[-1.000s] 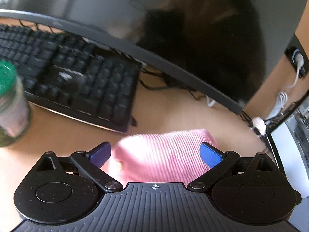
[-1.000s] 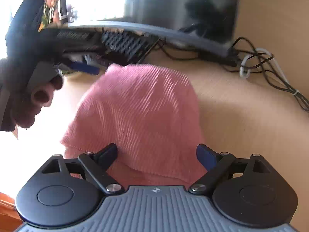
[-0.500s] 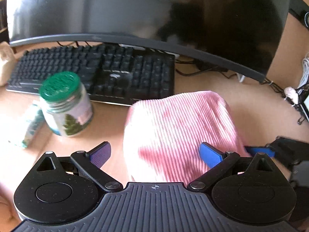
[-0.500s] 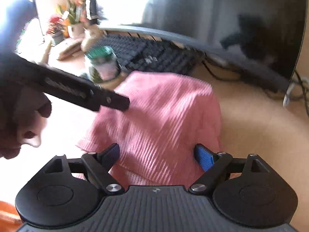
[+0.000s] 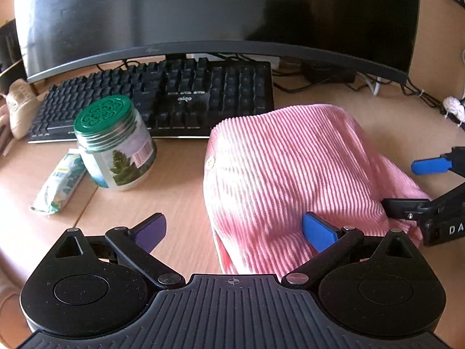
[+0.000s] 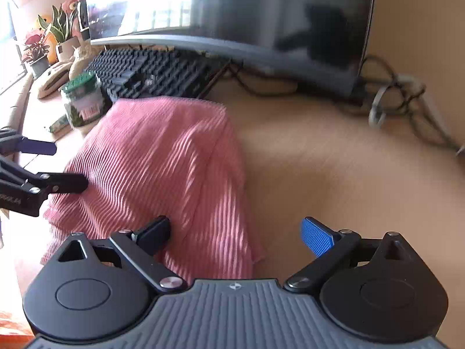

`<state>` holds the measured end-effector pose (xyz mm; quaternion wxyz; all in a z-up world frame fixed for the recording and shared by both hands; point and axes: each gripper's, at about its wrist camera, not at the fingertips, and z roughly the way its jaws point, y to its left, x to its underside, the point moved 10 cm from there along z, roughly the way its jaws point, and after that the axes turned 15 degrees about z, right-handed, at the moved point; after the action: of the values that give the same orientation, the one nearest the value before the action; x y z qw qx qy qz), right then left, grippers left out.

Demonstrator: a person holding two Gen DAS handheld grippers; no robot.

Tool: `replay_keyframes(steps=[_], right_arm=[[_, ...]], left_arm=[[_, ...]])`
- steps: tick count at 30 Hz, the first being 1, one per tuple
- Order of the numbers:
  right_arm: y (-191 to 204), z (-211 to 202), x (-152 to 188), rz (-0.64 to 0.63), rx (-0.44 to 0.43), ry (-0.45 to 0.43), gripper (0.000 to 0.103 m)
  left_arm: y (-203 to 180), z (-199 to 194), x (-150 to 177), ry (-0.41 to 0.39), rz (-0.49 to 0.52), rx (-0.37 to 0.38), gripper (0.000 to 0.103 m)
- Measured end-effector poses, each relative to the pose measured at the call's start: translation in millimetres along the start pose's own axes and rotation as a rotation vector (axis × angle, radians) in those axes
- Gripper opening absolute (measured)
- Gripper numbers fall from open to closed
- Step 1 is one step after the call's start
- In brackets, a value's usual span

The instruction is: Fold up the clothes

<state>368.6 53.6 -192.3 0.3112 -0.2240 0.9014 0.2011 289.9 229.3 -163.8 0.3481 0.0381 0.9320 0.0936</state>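
A pink ribbed garment [image 5: 293, 174] lies folded in a heap on the wooden desk [image 5: 174, 180], with a small button at its left edge; it also shows in the right wrist view [image 6: 162, 168]. My left gripper [image 5: 234, 229] is open, over the garment's near left edge, holding nothing. My right gripper [image 6: 235, 232] is open, over the garment's near right edge, holding nothing. Each gripper shows in the other's view, the right gripper [image 5: 418, 184] at the cloth's right side and the left gripper [image 6: 61, 164] at its left side.
A black keyboard [image 5: 162, 99] and a curved monitor [image 5: 203, 14] stand behind the garment. A green-lidded jar [image 5: 113, 142] and a snack packet [image 5: 58, 186] sit to the left. Cables [image 6: 401, 99] lie at the back right. Potted plants [image 6: 55, 37] stand far left.
Both grippers have pulled back from the garment and swung, so more of the desk, jar and keyboard shows. The garment now lies in a heap between them.
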Motion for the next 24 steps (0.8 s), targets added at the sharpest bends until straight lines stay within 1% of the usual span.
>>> replay_keyframes(steps=[3,4,6,7,9,10,11,13,15,17,19,20,22,23,24], right_arm=[[14.5,-14.4,-26.5,0.025,-0.04,-0.064,0.097],[18.6,-11.9,-36.7,0.038,-0.048,-0.078,0.097],[29.9,5.7,-51.1,0.056,-0.05,-0.077,0.097],[36.6,18.7,-55.2,0.06,-0.041,-0.067,0.097],[48.2,54.8,-54.8,0.043,0.015,-0.023,0.097],[48.5,68.1,-50.5,0.027,0.044,-0.016,0.097],[48.2,77.7,-47.7,0.023,0.064,-0.012,0.103],[44.6,80.0,-48.3,0.057,0.066,-0.023,0.103],[38.2,67.7,-49.3,0.074,0.082,-0.045,0.102],[32.0,45.4,-49.4,0.08,0.093,-0.092,0.101],[26.6,19.2,-46.6,0.103,0.081,-0.129,0.101],[26.1,5.9,-43.9,0.111,0.071,-0.142,0.101],[26.2,-10.4,-31.8,0.091,0.075,-0.14,0.101],[26.1,-14.2,-23.2,0.067,0.093,-0.131,0.101],[27.2,-11.0,-11.9,0.028,0.136,-0.115,0.101]], left_arm=[[0.6,-12.8,0.7,-0.012,-0.009,0.022,0.102],[0.0,-16.2,1.3,-0.014,-0.005,0.03,0.102],[-2.2,-12.8,3.6,0.003,0.014,0.03,0.102],[-3.4,-9.6,4.9,0.013,0.023,0.028,0.102],[-7.0,-2.1,7.8,0.026,0.042,0.032,0.103],[-9.6,0.6,8.9,0.026,0.058,0.033,0.103],[-11.1,2.6,9.5,0.023,0.074,0.032,0.103],[-10.5,6.1,9.0,0.015,0.082,0.053,0.103],[-7.1,7.0,7.2,0.013,0.073,0.087,0.103],[-0.8,0.2,0.5,-0.017,0.061,0.115,0.103],[8.2,-4.1,-8.9,-0.051,0.042,0.134,0.103],[13.7,-4.7,-14.6,-0.068,0.032,0.137,0.103],[23.5,-0.3,-26.5,-0.093,0.029,0.126,0.103],[27.9,2.2,-32.1,-0.103,0.031,0.119,0.103],[29.1,7.0,-35.7,-0.102,0.052,0.107,0.103]])
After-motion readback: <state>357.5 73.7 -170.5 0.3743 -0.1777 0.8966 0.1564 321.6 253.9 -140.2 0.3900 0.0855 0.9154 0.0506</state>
